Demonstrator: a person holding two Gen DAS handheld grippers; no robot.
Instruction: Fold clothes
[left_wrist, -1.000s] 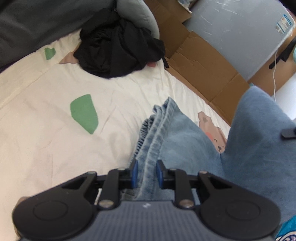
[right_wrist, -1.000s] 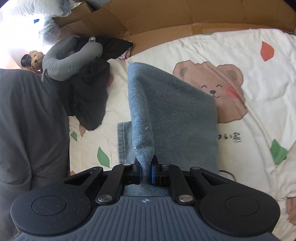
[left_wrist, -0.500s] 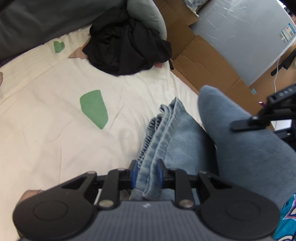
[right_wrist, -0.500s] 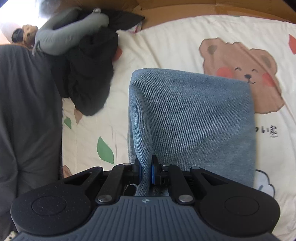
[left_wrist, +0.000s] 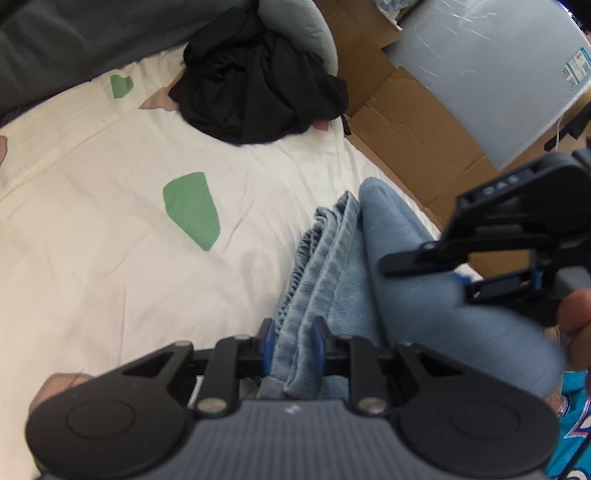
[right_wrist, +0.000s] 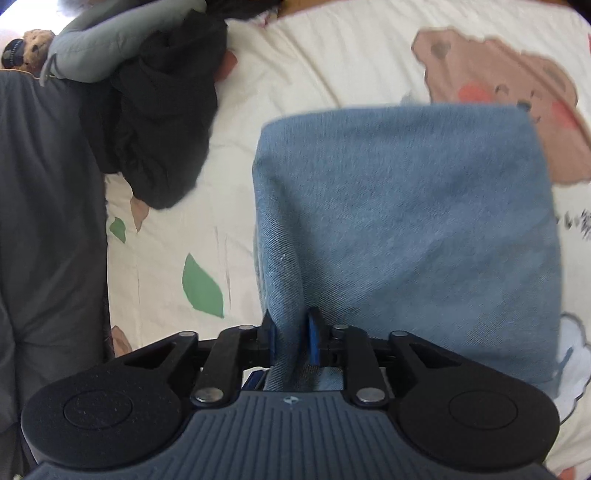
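Light blue jeans (left_wrist: 332, 266) lie on a cream bed sheet (left_wrist: 92, 240) printed with leaves and a bear. My left gripper (left_wrist: 293, 339) is shut on their bunched, seamed edge. A folded-over denim layer (right_wrist: 406, 221) spreads flat in the right wrist view and covers part of the bear print. My right gripper (right_wrist: 291, 336) points steeply down at its near edge. Its jaws are opening, with a ridge of denim still standing loosely between them. In the left wrist view the right gripper (left_wrist: 424, 277) hangs over the fold, with a hand (left_wrist: 576, 310) behind it.
A black clothes pile (left_wrist: 258, 92) and a grey neck pillow (left_wrist: 299, 22) lie at the sheet's far end. Cardboard (left_wrist: 406, 110) and a grey panel (left_wrist: 480, 74) border the bed. Dark grey fabric (right_wrist: 48, 221) runs along one side. A teal garment (left_wrist: 576, 424) shows at the lower right.
My right gripper came down and across, laying the lifted denim flat over the lower layer, and its jaws have widened. It has moved into the left wrist view. The left gripper kept its grip.
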